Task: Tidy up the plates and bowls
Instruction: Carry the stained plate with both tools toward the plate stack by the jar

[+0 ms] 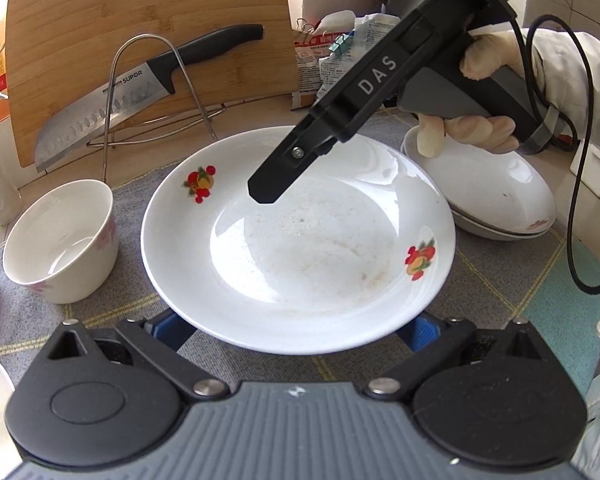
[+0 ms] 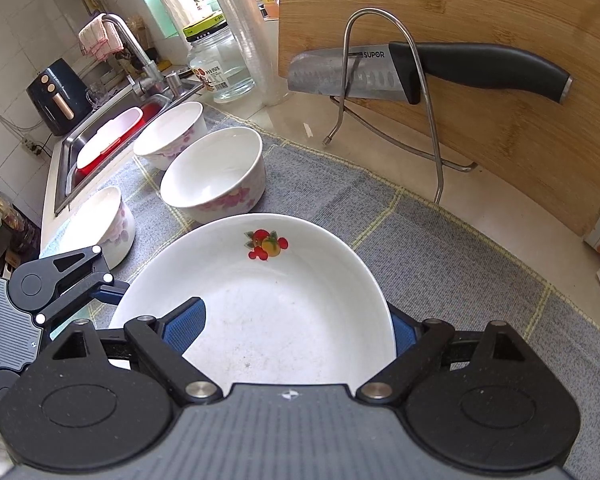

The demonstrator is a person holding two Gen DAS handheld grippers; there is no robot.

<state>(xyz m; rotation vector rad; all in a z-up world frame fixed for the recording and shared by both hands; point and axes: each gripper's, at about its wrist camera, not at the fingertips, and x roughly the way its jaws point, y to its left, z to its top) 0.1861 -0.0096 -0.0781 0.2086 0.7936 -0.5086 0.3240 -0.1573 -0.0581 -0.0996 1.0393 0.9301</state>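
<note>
White china fills the view from your left tool: the plate (image 1: 300, 240), fruit sprigs on its rim, lies straight ahead of the left gripper (image 1: 296, 328). Its fingers stand wide apart, and the near rim lies over both blue pads (image 1: 420, 328). Whether it bears on them you cannot tell. The right gripper (image 1: 266, 190) reaches in from the upper right, one black finger over the hollow of the plate, with your gloved hand (image 1: 472, 124) on its handle. Left of the tool a bowl (image 1: 60, 240) stands upright on the grey cloth (image 1: 132, 208). To the right, just beyond the plate, upturned dishes (image 1: 492, 196) are stacked. Further ahead a knife (image 1: 140, 92) sits in a wire rack (image 1: 112, 80) against a wooden board (image 1: 140, 8).

From your right tool, the plate (image 2: 284, 304) sits tilted between the fingers of the right gripper (image 2: 294, 330). The left pad (image 2: 184, 328) lies inside the hollow and the right pad is outside the rim, partly hidden by it. The jaws are apart, but whether they press on the plate you cannot tell. The left gripper (image 2: 100, 290) is at the plate's left edge. Ahead and to the left, three bowls (image 2: 216, 176) stand on the cloth (image 2: 440, 248), with the sink (image 2: 66, 152) past them. Ahead and to the right are the rack (image 2: 420, 80), the knife (image 2: 380, 74) and the board (image 2: 500, 8).
</note>
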